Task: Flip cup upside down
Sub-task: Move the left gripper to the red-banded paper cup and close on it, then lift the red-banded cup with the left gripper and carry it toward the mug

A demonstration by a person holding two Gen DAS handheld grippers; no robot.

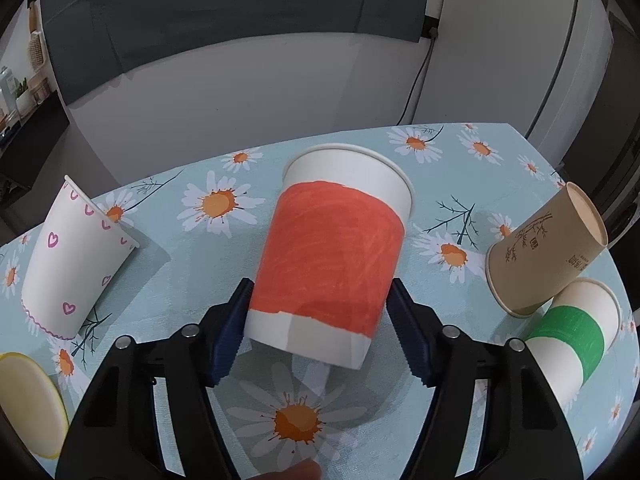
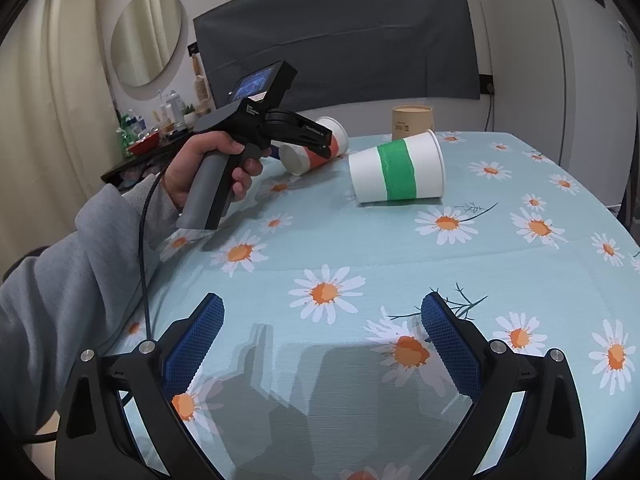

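Note:
A white paper cup with an orange band [image 1: 332, 256] is held between the blue pads of my left gripper [image 1: 320, 320], near the cup's base. The cup is tilted, its rim pointing away and up, its base lifted off the daisy tablecloth [image 1: 296, 420]. In the right wrist view the same cup [image 2: 316, 152] lies nearly on its side in the left gripper [image 2: 316, 140], held in a hand. My right gripper [image 2: 322, 332] is open and empty, low over the near part of the table.
A white cup with pink hearts [image 1: 76, 264] leans at left. A brown cup [image 1: 548, 248] lies on a green-banded cup [image 1: 572, 340] at right; both also show in the right wrist view [image 2: 400, 168], [image 2: 412, 120]. A yellow round object [image 1: 28, 404] sits at lower left.

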